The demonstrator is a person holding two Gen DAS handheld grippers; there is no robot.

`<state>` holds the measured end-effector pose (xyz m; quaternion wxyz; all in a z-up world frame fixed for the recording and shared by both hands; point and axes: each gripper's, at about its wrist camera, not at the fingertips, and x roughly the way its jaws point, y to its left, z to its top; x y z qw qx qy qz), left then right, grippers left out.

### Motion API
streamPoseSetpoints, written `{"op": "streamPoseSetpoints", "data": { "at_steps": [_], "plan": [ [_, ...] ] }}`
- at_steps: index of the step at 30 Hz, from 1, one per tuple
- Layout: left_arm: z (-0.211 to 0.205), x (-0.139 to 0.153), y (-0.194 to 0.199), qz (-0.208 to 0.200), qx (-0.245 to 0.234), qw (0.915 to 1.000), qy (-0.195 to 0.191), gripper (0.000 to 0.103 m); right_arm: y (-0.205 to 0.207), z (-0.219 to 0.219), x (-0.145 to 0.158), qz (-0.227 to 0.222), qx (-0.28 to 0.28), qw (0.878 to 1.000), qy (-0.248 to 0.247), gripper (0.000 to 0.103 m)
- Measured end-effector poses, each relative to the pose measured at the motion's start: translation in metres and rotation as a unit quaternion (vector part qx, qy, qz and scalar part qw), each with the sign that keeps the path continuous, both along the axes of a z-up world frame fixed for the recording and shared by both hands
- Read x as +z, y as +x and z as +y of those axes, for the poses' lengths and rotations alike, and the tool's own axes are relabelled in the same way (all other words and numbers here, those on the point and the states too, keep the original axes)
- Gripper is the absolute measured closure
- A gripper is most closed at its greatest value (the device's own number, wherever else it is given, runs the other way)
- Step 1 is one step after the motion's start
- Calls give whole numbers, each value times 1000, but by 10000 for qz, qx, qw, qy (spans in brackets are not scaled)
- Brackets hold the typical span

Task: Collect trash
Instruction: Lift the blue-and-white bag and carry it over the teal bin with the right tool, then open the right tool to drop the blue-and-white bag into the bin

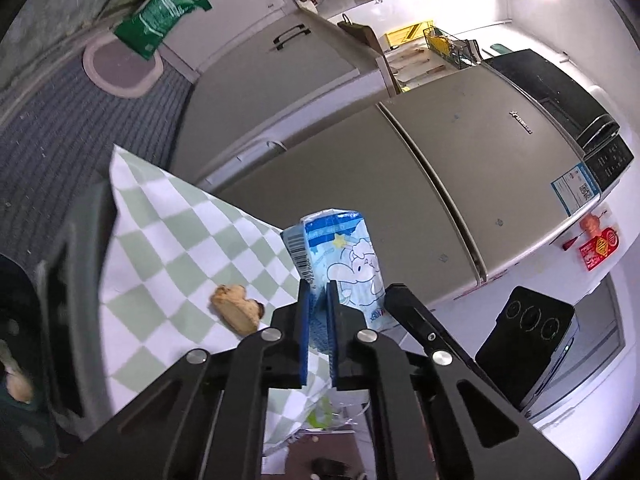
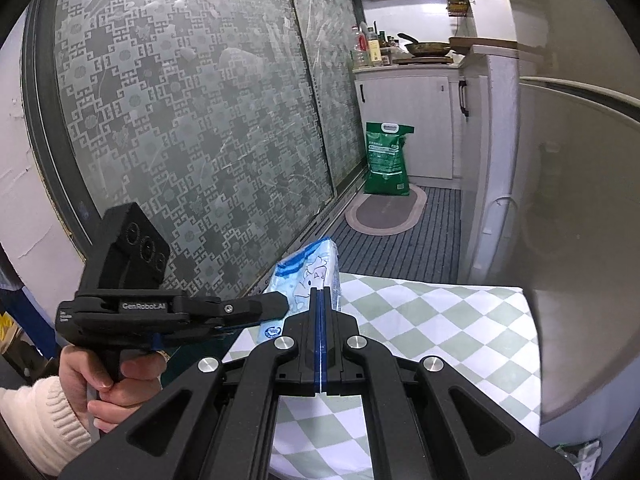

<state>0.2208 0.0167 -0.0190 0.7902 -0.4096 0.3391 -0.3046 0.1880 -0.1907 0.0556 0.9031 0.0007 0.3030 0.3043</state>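
Checkered table point(image 1: 160, 240), perhaps bread scrap point(image 1: 238, 308)

Both grippers point(image 1: 318, 300) point(image 2: 321, 300) clamped tight

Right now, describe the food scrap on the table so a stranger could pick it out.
Find the table with the green-and-white checked cloth in front of the beige fridge. The brown food scrap lies on the cloth, left of the blue cartoon packet held in the left gripper. It is the only brown, lumpy thing there.

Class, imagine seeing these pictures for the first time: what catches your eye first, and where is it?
The blue cartoon-printed packet stands out, pinched between both tools above the table edge: the left tool and the right tool. Left of it, a piece of bread lies on the green-checked tablecloth.
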Motion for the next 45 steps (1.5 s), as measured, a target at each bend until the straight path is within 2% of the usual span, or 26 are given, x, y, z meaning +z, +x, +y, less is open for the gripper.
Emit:
{"op": "streamPoseSetpoints", "data": {
  "at_steps": [12, 22, 27, 32, 45],
  "plan": [
    [61, 13, -21, -113, 424, 9981, 437, 97, 3, 60, -4, 134, 314, 9994, -61, 103],
    [117, 14, -46, -46, 781, 9915, 1038, 97, 5, 122, -14, 388, 614, 9973, -130, 103],
    [137, 5, -52, 139, 890, 9855, 1439, 97, 7, 149, -26, 593, 709, 9955, -220, 103],
    [156, -5, -53, 386, 985, 9801, 1680, 97, 8, 178, -43, 809, 790, 9927, -414, 103],
    [169, -35, -56, 800, 883, 9610, 2497, 97, 10, 221, -92, 1497, 776, 9824, -802, 103]
  ]
}}
